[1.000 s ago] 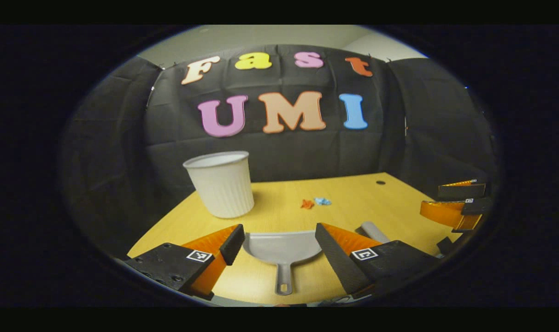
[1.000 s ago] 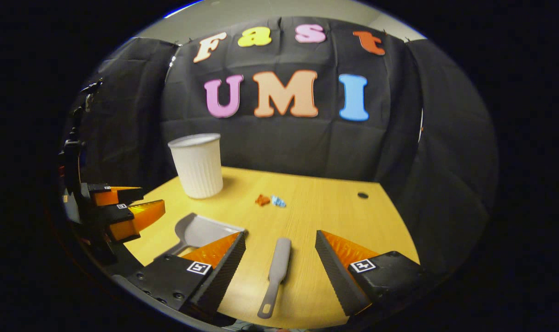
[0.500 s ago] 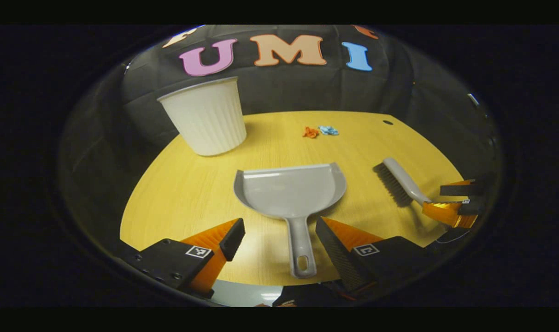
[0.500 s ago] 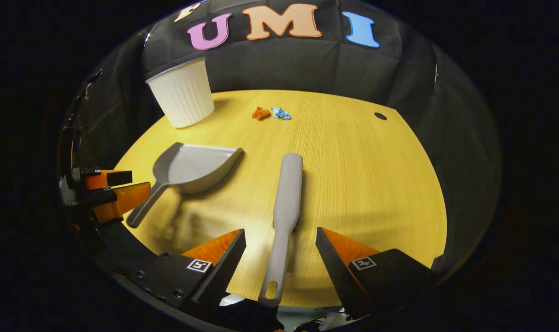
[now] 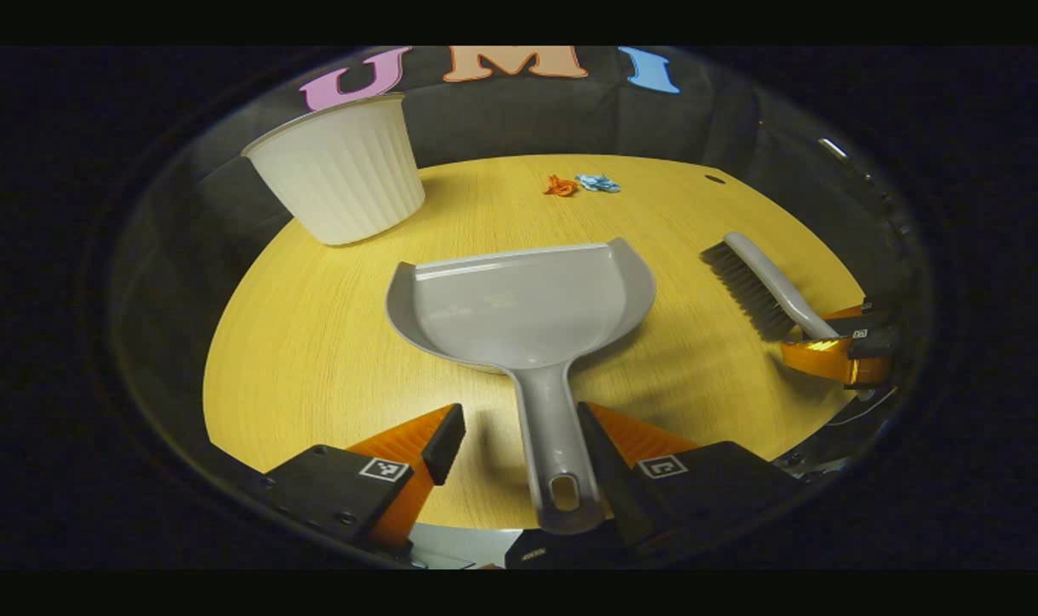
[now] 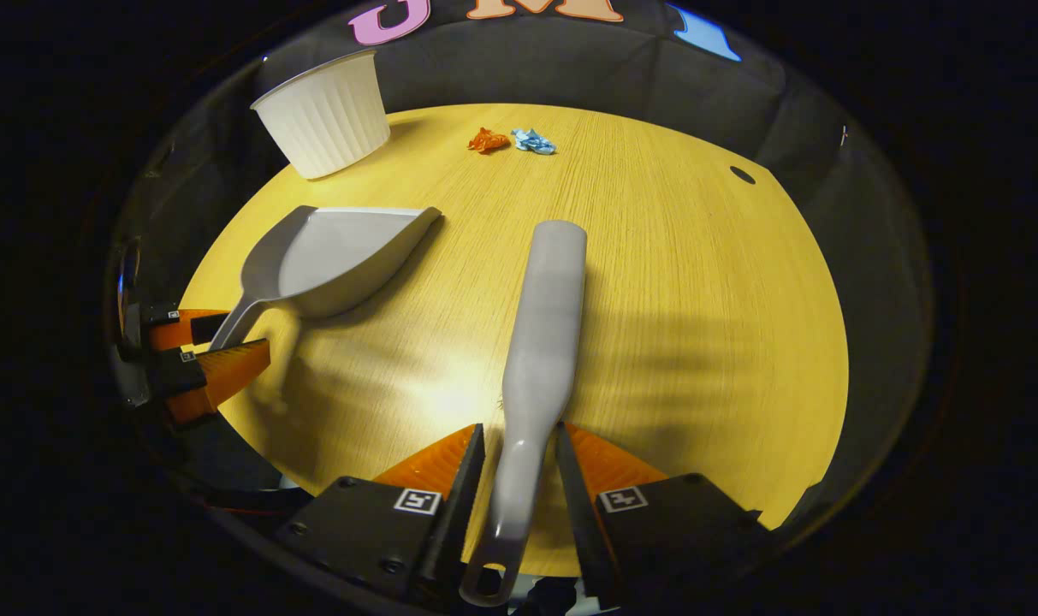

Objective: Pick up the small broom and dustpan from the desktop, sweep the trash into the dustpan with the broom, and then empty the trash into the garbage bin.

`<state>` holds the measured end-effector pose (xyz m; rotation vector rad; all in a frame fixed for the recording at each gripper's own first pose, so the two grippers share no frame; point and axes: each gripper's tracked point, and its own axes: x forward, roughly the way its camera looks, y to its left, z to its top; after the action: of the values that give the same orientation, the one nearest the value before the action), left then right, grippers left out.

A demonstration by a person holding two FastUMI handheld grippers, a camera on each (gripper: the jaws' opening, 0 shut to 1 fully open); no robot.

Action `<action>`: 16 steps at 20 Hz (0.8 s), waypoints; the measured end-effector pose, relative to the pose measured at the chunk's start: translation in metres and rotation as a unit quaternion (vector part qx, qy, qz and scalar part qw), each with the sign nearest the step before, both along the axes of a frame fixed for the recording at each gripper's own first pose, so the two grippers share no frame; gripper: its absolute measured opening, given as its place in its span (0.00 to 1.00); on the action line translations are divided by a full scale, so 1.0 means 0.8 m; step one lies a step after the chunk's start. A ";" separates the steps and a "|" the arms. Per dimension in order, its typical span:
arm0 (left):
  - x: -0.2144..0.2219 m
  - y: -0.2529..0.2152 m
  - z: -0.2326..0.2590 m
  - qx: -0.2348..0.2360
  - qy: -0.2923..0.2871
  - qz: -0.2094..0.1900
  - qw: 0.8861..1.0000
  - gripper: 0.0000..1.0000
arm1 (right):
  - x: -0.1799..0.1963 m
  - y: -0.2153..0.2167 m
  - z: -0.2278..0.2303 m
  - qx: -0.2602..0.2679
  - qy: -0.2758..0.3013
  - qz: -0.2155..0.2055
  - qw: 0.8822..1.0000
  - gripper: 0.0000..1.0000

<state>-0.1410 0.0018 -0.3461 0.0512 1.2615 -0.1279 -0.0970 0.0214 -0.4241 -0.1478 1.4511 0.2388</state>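
Dustpan (image 5: 523,304) and small broom (image 6: 540,316) both lie flat on the yellow desktop (image 6: 698,282), handles turned toward the near edge so each gripper can come at its own tool end-on. Behind them, at the far left corner, the white ribbed garbage bin (image 5: 339,175) stands upright and mouth-up, near enough to tip the pan into. The pan's open lip faces the back of the desk, toward the trash. The left gripper (image 5: 519,428) straddles the pan's handle with its fingers part-way in: the right one looks to be against the handle, the left stands off with bare wood between, so nothing is gripped. The right gripper (image 6: 519,445) has narrowed around the broom's thin handle neck — whether both fingers press on it I cannot tell. Smallest of all, two crumpled scraps, orange (image 6: 488,139) and blue (image 6: 533,141), sit just beside each other far back, well apart from the tools.
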 end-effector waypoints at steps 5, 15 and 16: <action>-0.008 0.003 -0.025 0.006 0.029 -0.003 1.000 0.43 | -0.001 -0.003 -0.006 -0.001 0.015 0.031 0.999 0.25; 0.043 -0.002 0.005 -0.039 -0.008 -0.019 0.999 0.29 | 0.122 -0.021 0.080 0.022 -0.107 0.036 0.993 0.18; 0.057 -0.006 0.007 -0.045 -0.016 -0.025 0.999 0.27 | 0.152 -0.031 0.079 0.008 -0.114 0.049 0.992 0.18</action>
<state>-0.0957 -0.0027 -0.3405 0.0068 1.2210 -0.2263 0.0249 -0.0034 -0.3609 -0.2275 1.2155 0.3040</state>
